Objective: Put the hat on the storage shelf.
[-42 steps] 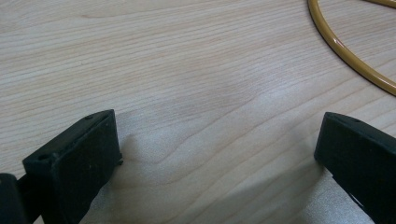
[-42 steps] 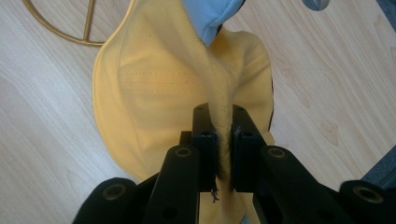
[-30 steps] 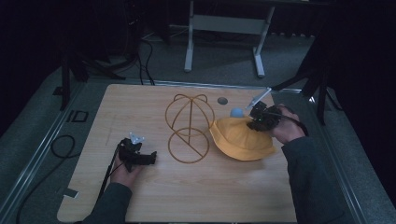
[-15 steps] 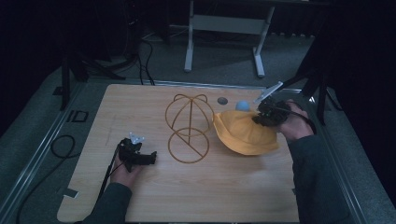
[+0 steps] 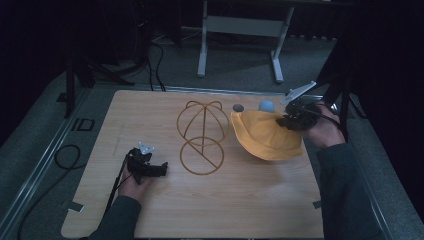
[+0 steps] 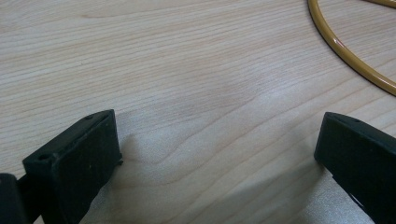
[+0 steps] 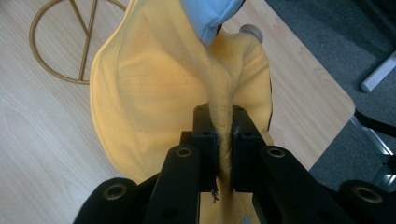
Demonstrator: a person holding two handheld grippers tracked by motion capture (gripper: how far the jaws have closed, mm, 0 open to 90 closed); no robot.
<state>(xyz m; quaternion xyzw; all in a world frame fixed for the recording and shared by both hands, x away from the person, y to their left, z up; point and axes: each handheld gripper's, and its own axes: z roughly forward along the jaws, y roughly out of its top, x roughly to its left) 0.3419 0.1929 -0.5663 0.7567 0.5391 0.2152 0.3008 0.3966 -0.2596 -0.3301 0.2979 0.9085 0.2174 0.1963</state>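
Observation:
A yellow hat point(image 5: 265, 136) hangs tilted off the table at the right, with my right gripper point(image 5: 295, 119) shut on its rim. In the right gripper view the yellow hat point(image 7: 154, 84) is pinched between the jaws, and the right gripper point(image 7: 223, 135) squeezes a fold of fabric; a light blue piece point(image 7: 210, 14) shows at the top. A gold wire hat stand point(image 5: 202, 137) rises at the table's middle. My left gripper point(image 5: 162, 170) rests on the wood at the left, open and holding nothing. The left gripper point(image 6: 219, 144) has bare wood between its jaws and the stand's gold ring point(image 6: 345, 46) beyond.
A small dark round thing point(image 5: 238, 107) and a light blue ball-like thing point(image 5: 266, 106) lie behind the hat. The wooden table point(image 5: 125, 120) ends close to the right hand. A cable point(image 5: 62, 155) loops on the floor at the left, and a grey frame point(image 5: 240, 25) stands behind.
My right gripper has risen and drawn slightly right with the hat's rim, lifting that side so the hat tilts up. The left gripper has stayed put.

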